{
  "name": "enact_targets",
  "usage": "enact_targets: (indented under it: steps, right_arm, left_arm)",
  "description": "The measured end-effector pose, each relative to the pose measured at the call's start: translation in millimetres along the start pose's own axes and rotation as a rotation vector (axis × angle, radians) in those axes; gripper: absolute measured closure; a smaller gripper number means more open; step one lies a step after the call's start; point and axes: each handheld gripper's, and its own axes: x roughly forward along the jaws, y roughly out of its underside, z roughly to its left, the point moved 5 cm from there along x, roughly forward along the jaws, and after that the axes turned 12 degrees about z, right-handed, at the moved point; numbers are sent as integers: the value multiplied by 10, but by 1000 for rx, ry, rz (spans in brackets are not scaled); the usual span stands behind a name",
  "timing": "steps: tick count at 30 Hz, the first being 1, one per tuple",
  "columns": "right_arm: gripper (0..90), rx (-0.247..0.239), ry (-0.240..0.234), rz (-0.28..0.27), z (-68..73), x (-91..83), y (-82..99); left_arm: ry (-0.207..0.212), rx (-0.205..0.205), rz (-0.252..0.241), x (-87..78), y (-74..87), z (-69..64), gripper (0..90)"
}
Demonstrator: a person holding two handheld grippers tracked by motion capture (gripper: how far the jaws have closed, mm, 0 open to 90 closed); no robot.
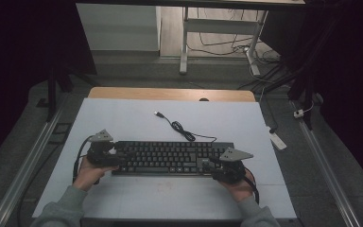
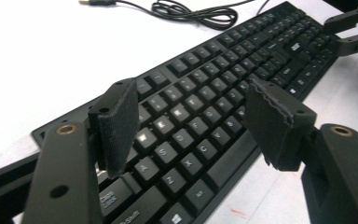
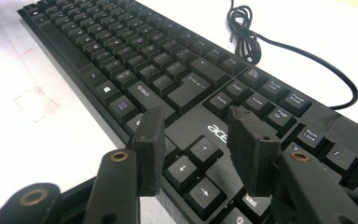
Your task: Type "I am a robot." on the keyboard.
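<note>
Black foam pads face each other with a gap on both the left gripper (image 2: 193,123) and the right gripper (image 3: 198,149), each spread above one end of the keyboard (image 1: 170,157). It lies flat mid-tabletop (image 1: 123,118), matte black, cable (image 1: 182,130) coiled behind. Key legends blur; the numeric pad is cut off.

Dim overhead view — dark edges, perhaps underexposed, close-ups bright, soft
</note>
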Motion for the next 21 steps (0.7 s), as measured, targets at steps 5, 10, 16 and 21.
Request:
enact_targets:
  steps: [5,10,16,21]
  right_arm:
    - [568,0,5,1,-12,-6,10]
    - [568,-5,9,6,-17,-1,14]
    - [568,-6,6,8,-12,12,13]
    - [568,-9,6,8,-9,19,12]
  left_arm:
    - [16,14,-2,8,-27,-62,370]
    - [22,26,8,42,-37,-114,394]
    - [52,72,8,80,-48,-208,585]
    - [53,103,22,127,-47,-270,768]
